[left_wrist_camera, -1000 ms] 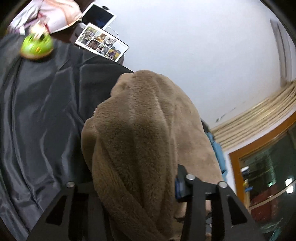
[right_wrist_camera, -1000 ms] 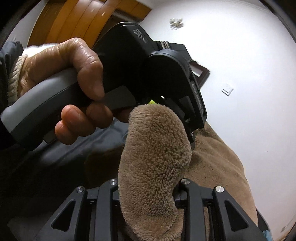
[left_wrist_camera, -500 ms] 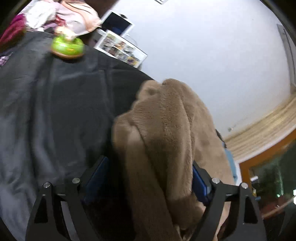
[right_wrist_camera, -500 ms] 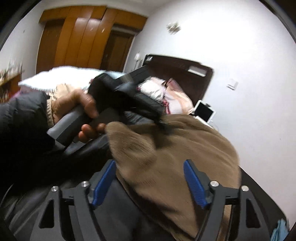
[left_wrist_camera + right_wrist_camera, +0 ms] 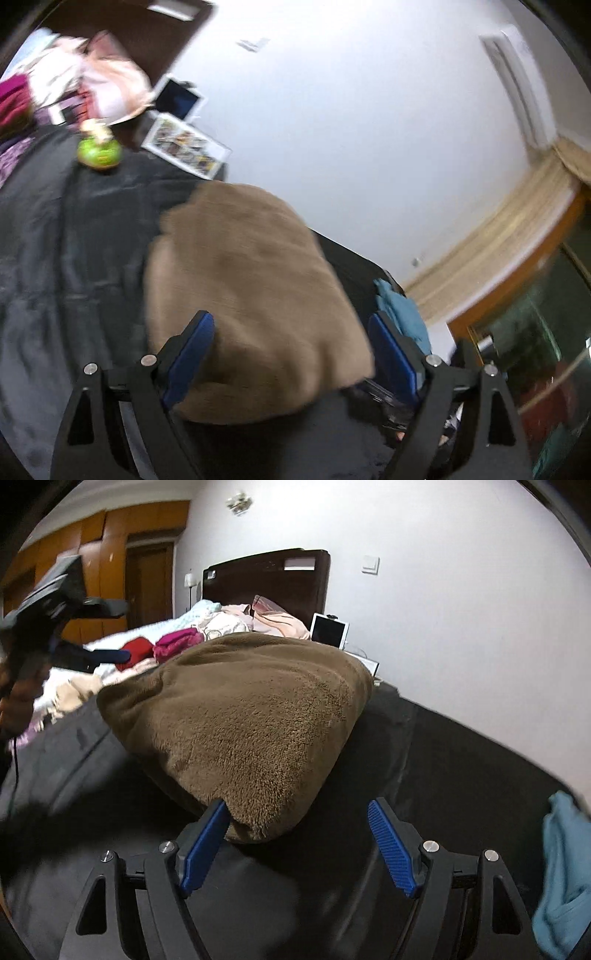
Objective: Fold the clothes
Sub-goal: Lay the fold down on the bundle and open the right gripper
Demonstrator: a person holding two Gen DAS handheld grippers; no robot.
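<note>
Dark sheeting covers the bed where the folded brown fleece lies. Both the left gripper and right gripper have just been opening; their blue pads stand spread, gripping nothing, the fleece's near edge between them.

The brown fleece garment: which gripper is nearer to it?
Right. The right gripper has the brown fleece garment's corner between its open jaws; the left gripper is raised off to its far side.

Black gripper frames, blue ribbed pads, silver screws
</note>
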